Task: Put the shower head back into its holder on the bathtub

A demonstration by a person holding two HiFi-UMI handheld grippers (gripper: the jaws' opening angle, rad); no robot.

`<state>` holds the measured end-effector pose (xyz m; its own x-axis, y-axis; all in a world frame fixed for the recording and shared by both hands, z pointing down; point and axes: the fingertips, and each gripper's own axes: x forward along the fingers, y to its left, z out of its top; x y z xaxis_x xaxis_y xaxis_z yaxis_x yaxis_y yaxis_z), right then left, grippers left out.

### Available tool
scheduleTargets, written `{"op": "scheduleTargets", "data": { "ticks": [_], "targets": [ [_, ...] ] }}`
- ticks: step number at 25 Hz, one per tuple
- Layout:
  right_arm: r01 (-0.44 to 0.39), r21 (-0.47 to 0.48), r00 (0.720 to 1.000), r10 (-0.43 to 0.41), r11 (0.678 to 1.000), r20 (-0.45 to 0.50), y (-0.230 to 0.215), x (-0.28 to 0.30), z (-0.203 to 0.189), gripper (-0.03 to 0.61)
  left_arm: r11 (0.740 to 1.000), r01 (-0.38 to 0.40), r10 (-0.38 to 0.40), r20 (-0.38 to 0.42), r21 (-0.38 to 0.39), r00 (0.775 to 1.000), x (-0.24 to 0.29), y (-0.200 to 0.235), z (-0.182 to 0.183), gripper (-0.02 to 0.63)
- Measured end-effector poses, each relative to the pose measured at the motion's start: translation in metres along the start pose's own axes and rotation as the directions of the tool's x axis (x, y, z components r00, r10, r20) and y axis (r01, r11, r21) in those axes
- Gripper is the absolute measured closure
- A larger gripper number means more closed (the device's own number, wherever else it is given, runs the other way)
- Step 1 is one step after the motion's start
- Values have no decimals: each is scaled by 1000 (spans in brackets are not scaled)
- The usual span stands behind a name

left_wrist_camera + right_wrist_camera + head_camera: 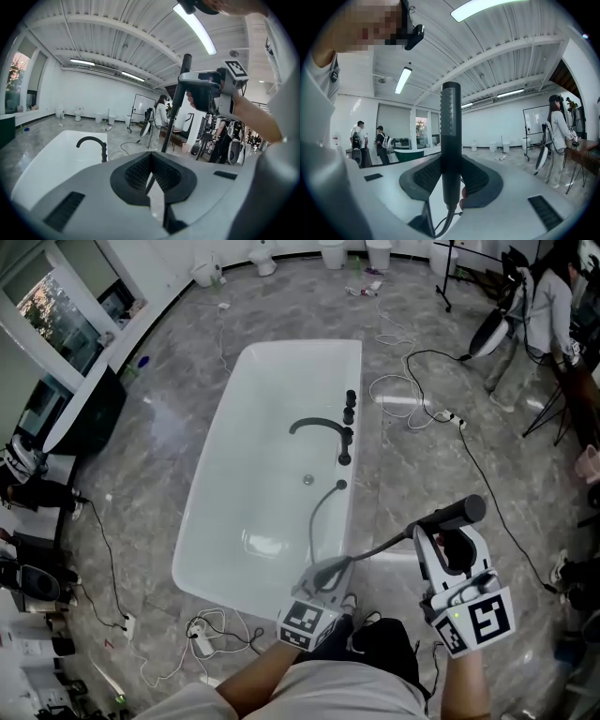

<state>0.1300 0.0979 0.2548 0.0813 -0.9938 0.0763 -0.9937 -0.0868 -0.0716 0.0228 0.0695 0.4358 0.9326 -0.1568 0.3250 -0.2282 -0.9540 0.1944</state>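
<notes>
The black wand-shaped shower head [457, 515] is held level to the right of the white bathtub [234, 484], above the floor. My right gripper [448, 529] is shut on its handle; in the right gripper view the shower head [451, 136] stands between the pads [474, 180]. Its dark hose [317, 521] runs from a black fitting [341, 485] on the tub's right rim, loops down, then leads right to the head. My left gripper [330, 570] is shut on the hose [150, 182] near the tub's near right corner. A black spout [319, 426] and knobs [349, 411] line the right rim.
Black and white cables [412, 395] trail over the grey marble floor right of the tub. A power strip [199, 636] lies near the tub's front corner. A person [548, 306] stands at the far right. Toilets [333, 251] line the far wall. A dark tub [89, 413] sits left.
</notes>
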Motion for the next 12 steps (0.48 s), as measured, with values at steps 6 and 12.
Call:
{"op": "scheduleTargets", "data": {
  "ticks": [6, 12],
  "targets": [
    [-71, 13, 997, 71, 997, -6, -17, 21, 2, 448, 999, -52, 52, -15, -14, 999, 18, 11, -6, 609],
    [-171, 21, 985, 171, 985, 6, -48, 35, 15, 448, 988, -148, 147, -21, -37, 989, 48, 19, -12, 609]
  ]
}}
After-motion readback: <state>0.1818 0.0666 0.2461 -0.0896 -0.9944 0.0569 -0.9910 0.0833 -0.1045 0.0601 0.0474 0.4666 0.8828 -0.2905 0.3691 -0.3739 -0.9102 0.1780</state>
